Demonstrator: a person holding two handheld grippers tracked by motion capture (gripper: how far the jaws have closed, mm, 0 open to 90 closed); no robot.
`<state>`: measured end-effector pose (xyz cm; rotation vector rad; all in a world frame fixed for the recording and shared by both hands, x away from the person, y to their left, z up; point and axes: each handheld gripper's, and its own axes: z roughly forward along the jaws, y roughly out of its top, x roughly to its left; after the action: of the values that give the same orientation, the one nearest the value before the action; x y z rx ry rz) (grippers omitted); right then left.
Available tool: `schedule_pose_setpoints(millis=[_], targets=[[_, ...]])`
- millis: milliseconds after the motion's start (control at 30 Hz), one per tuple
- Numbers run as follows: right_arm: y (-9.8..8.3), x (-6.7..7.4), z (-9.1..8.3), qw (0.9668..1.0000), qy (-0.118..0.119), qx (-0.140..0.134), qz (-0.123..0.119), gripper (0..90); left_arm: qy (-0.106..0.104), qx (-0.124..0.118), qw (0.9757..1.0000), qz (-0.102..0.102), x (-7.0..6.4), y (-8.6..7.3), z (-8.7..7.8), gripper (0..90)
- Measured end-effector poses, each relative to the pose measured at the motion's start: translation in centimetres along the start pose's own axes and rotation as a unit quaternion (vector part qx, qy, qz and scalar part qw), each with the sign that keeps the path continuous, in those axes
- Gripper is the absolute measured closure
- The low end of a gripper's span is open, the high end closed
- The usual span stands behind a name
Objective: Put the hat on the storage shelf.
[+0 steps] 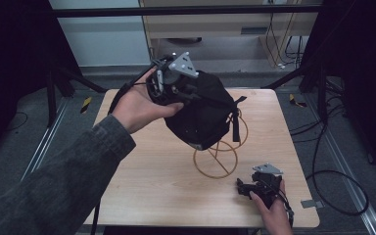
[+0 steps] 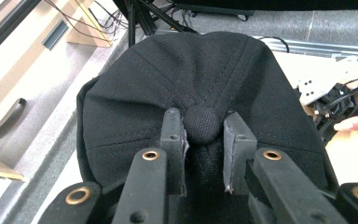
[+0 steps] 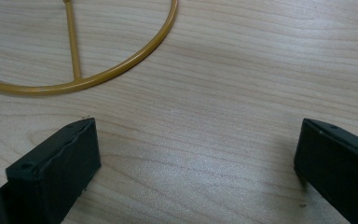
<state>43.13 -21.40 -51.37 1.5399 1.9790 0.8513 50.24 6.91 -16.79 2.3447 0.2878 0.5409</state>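
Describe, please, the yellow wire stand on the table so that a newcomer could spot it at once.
Start at the light wooden table and find the black fabric cap held at its top button by the left gripper. Directly beneath the cap stands the yellow wire stand, a ring base with curved hoops rising from it. It alone is thin, golden and see-through.

cap [image 1: 200, 110] atop wire stand [image 1: 218, 156] mid-table [image 1: 142, 186], left claw [image 2: 204, 128] on cap's button, right claw [image 1: 245, 187] near table's right-front
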Motion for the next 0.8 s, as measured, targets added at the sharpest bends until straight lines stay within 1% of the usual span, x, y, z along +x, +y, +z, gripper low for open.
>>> schedule_pose_setpoints(millis=[33, 100, 200, 267, 400, 500, 633, 733, 800], targets=[[0.0, 0.0, 0.0, 1.0000, 0.000, 0.000, 0.000, 0.3, 0.001, 0.001, 1.0000, 0.004, -0.1, 0.4, 0.2, 73.3], [0.0, 0.0, 0.0, 1.0000, 0.000, 0.000, 0.000, 0.3, 0.000, -0.003, 1.0000, 0.005, -0.1, 1.2, 0.5, 73.3], [0.0, 0.0, 0.0, 1.0000, 0.000, 0.000, 0.000, 0.3, -0.003, -0.005, 1.0000, 0.002, -0.1, 1.6, 1.0, 73.3], [0.0, 0.0, 0.0, 1.0000, -0.001, 0.000, 0.001, 0.3, -0.003, -0.002, 1.0000, 0.000, -0.1, 1.9, 1.5, 73.3], [0.0, 0.0, 0.0, 1.0000, -0.001, 0.000, 0.000, 0.3, -0.013, -0.001, 0.9999, 0.000, -0.7, 2.5, 2.7, 73.3], [0.0, 0.0, 0.0, 1.0000, -0.001, 0.001, 0.001, 0.3, -0.024, 0.007, 0.9996, 0.008, -1.3, 2.9, 3.4, 73.2], [0.0, 0.0, 0.0, 1.0000, -0.001, 0.001, 0.000, 0.3, -0.025, 0.013, 0.9996, 0.007, -1.3, 3.0, 4.5, 73.2], [0.0, 0.0, 0.0, 1.0000, -0.001, 0.001, 0.001, 0.3, -0.025, 0.022, 0.9994, 0.004, -1.2, 2.8, 5.2, 73.2], [0.0, 0.0, 0.0, 1.0000, -0.001, 0.001, 0.001, 0.3, -0.025, 0.023, 0.9994, 0.001, -1.1, 2.7, 5.5, 73.2]])
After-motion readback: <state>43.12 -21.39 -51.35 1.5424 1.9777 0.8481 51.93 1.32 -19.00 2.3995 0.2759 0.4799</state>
